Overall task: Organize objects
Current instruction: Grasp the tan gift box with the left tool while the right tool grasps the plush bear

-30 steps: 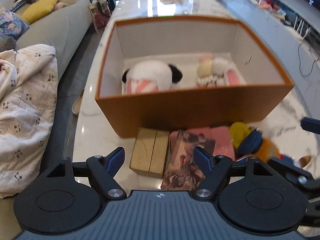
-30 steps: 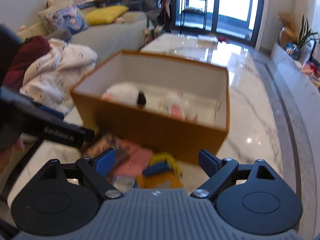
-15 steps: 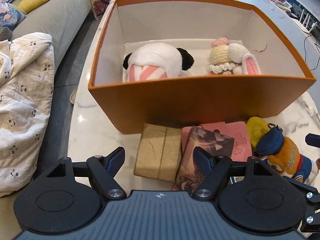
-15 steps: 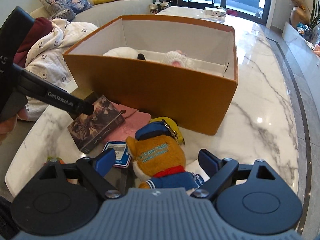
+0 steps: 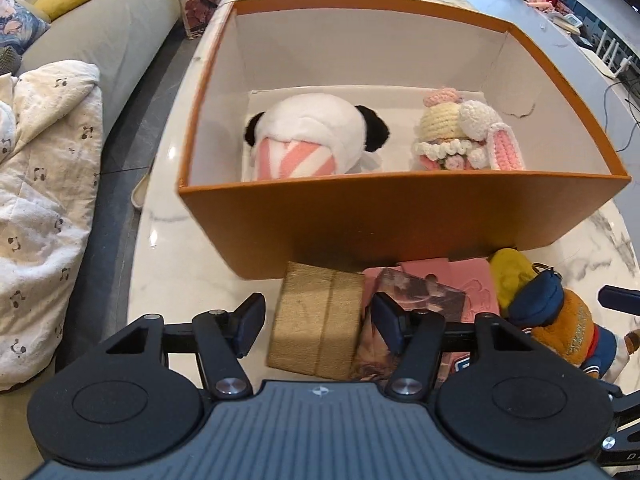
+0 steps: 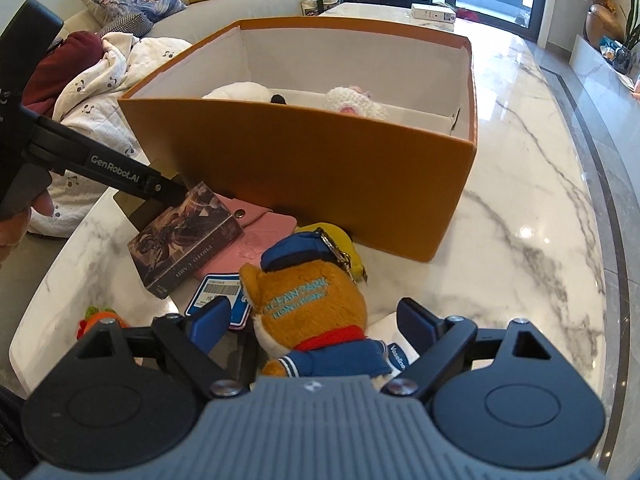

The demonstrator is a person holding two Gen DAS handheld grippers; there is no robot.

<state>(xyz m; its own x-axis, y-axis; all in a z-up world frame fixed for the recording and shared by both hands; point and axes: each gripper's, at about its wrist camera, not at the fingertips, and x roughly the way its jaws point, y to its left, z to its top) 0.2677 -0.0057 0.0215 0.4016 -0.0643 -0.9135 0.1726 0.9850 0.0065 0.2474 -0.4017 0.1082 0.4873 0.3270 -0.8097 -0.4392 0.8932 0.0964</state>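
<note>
An orange box point(image 5: 400, 216) point(image 6: 320, 168) stands on the marble table and holds a panda plush point(image 5: 308, 140) and a crocheted bunny doll point(image 5: 464, 132). In front of it lie a tan twine-wrapped block point(image 5: 316, 320), a dark photo-card box point(image 6: 184, 236) point(image 5: 416, 292), a pink pouch point(image 6: 260, 236), a yellow pouch point(image 6: 340, 236) and an orange bear plush point(image 6: 312, 312) point(image 5: 560, 328). My left gripper point(image 5: 316, 320) is open, its jaws either side of the tan block. My right gripper point(image 6: 312, 320) is open around the bear plush.
A blue card point(image 6: 220, 296), a Vaseline item point(image 6: 396, 344) and a small carrot toy point(image 6: 102, 318) lie near the table's front edge. A sofa with a patterned blanket point(image 5: 40, 200) stands to the left. A white box point(image 6: 432, 12) sits at the table's far end.
Both grippers have moved forward and down toward the objects in front of the box. The left now straddles the tan block and the right straddles the bear plush.
</note>
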